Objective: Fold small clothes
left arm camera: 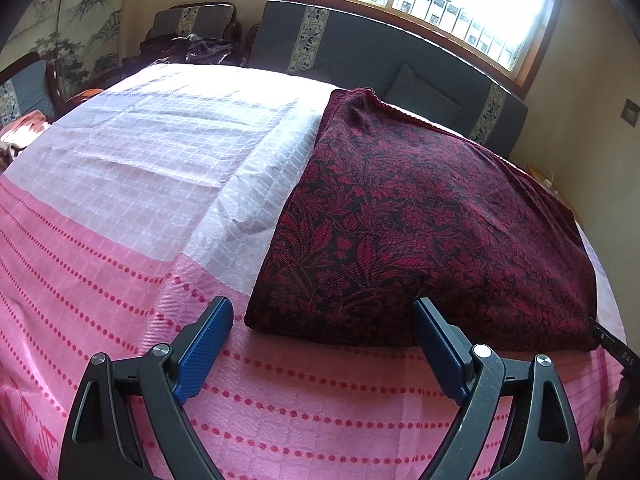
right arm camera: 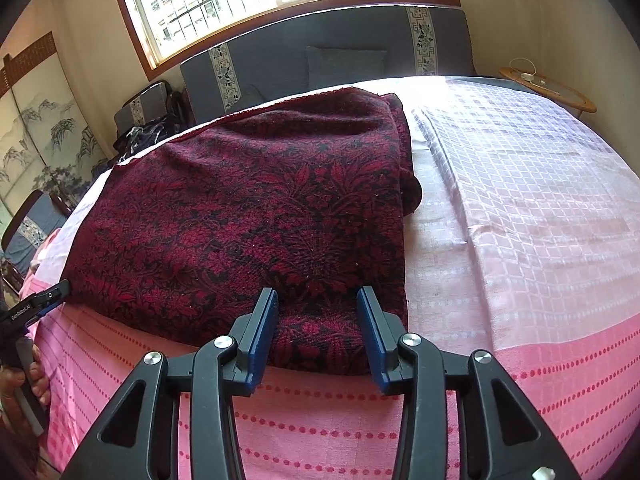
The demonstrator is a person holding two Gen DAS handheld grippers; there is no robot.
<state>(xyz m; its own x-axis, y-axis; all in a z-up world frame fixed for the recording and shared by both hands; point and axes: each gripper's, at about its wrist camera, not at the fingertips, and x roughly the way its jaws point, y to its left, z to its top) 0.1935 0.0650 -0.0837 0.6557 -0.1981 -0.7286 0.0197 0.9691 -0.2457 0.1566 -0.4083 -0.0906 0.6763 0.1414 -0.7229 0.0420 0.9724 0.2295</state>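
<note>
Dark red floral knit garment (left arm camera: 420, 232) lies folded flat on the bed's pink dotted cover (left arm camera: 120, 264). Left tool (left arm camera: 324, 312) gapes wide at its near-left corner; right tool (right arm camera: 317, 300) stands half-spread over the near edge, gripping nothing. Probably best: pinch all layers squarely, because thick, soft knit tends to slip and bunch.

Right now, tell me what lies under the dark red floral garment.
The dark red floral garment rests on the pink-and-white checked bedspread, which shows all around it. The garment hides whatever lies between its folded layers or directly beneath it.
</note>
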